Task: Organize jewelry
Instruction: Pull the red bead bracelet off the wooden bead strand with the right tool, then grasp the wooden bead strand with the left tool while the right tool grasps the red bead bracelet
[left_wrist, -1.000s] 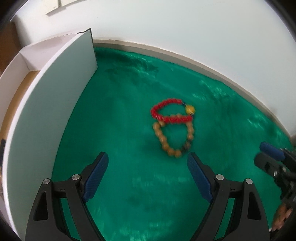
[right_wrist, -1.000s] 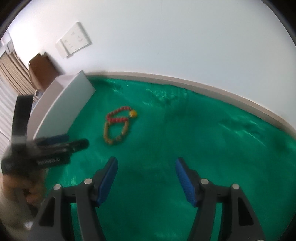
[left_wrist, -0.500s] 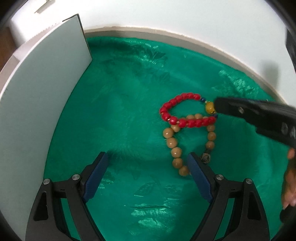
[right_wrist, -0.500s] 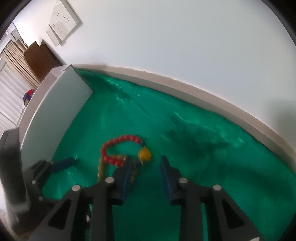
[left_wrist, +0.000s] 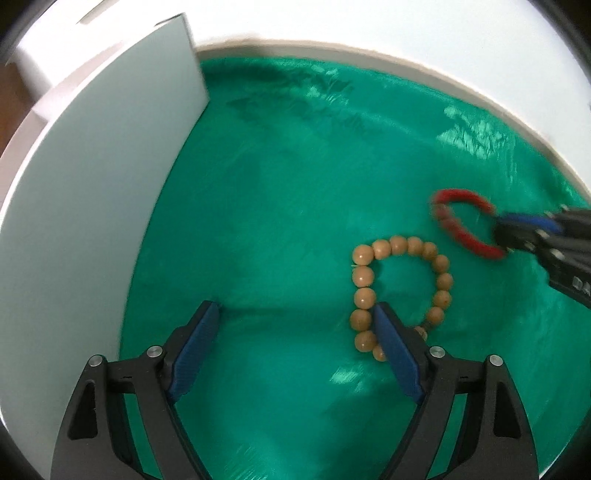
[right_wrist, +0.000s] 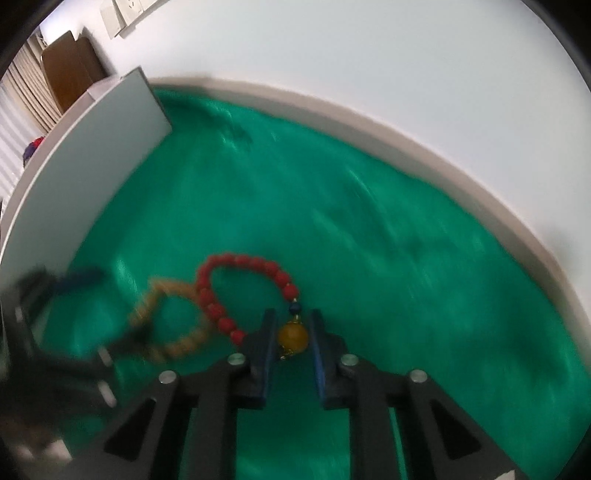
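1. Red bracelet (right_wrist: 236, 295): no longer overlapping the tan bracelet (left_wrist: 399, 291); now to its right on the green tabletop (left_wrist: 280, 206).
2. Your right tool (right_wrist: 291, 334) is closing on its yellow bead (right_wrist: 292, 336).
3. Your left tool (left_wrist: 295, 325) stays wide, empty, beside the tan bracelet.

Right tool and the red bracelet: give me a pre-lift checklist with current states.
1. Yellow bead of the red bracelet sits between the right tool pads: ok.
2. Pads pressing the bead: cannot tell; jaws closing.
3. Red bracelet apart from the tan bracelet: ok in the left view.
4. Left tool open, holding nothing: ok.
5. White box interior free: cannot tell.
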